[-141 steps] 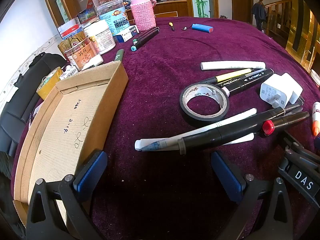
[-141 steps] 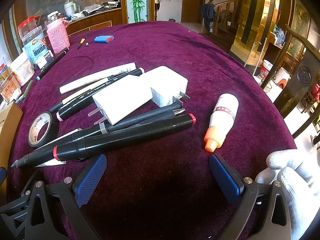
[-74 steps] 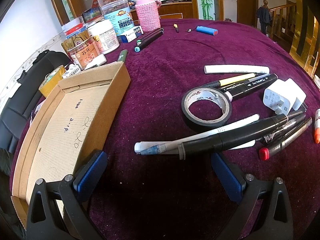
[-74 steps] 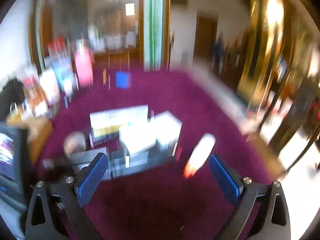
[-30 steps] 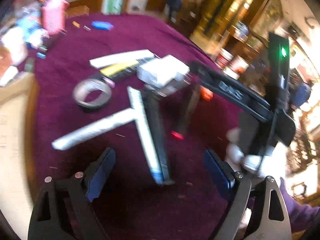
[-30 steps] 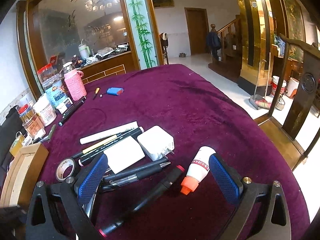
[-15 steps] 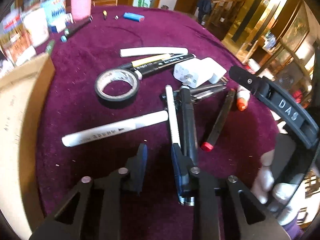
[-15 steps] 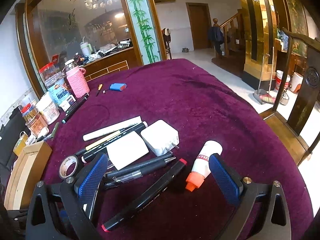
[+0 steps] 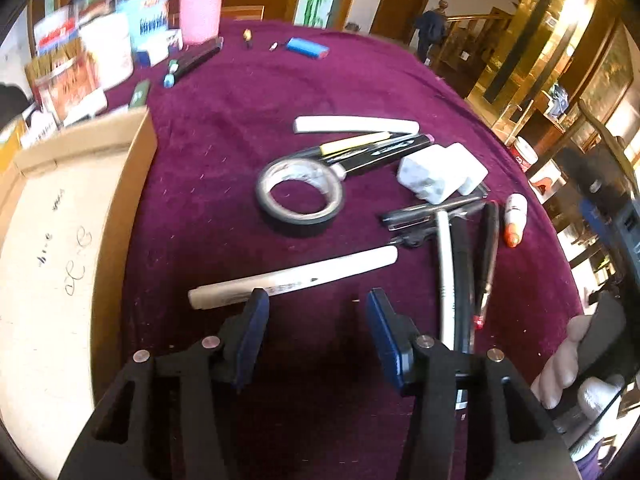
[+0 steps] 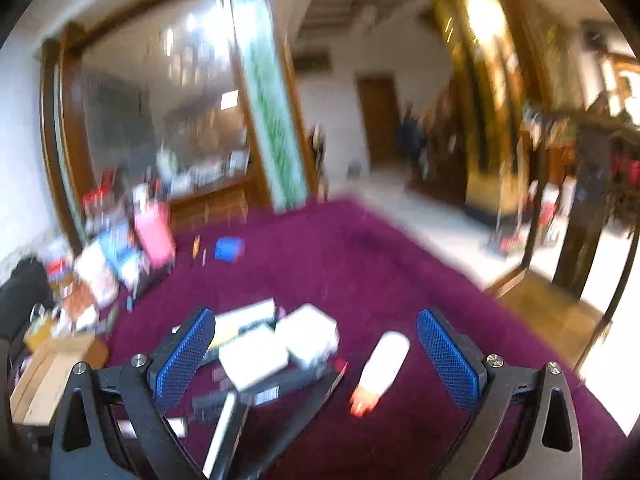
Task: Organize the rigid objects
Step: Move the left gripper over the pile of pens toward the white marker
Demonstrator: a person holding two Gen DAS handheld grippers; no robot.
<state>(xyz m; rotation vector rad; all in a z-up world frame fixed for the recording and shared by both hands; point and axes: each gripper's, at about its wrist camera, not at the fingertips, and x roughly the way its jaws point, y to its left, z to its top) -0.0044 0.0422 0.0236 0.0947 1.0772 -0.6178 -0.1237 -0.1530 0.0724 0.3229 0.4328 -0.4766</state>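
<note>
— What do we have behind the table?
— At upper centre, a white wall (image 10: 340,92) with a brown wooden door (image 10: 378,114), and a bamboo-painted panel (image 10: 268,92) left of it.
— And to the right?
— We see shiny golden panelling (image 9: 532,60) and a pale tiled floor (image 10: 432,220). The right wrist view is blurred.

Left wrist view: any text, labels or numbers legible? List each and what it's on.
None reads cleanly.
Cardboard box: handwritten scrawl on its floor, not decipherable.
White marker: small print on the barrel, too small.
Black marker: white lettering, blurred.
Jars and packets at the far edge: labels motion-blurred.
Right wrist view: all blurred.
</note>
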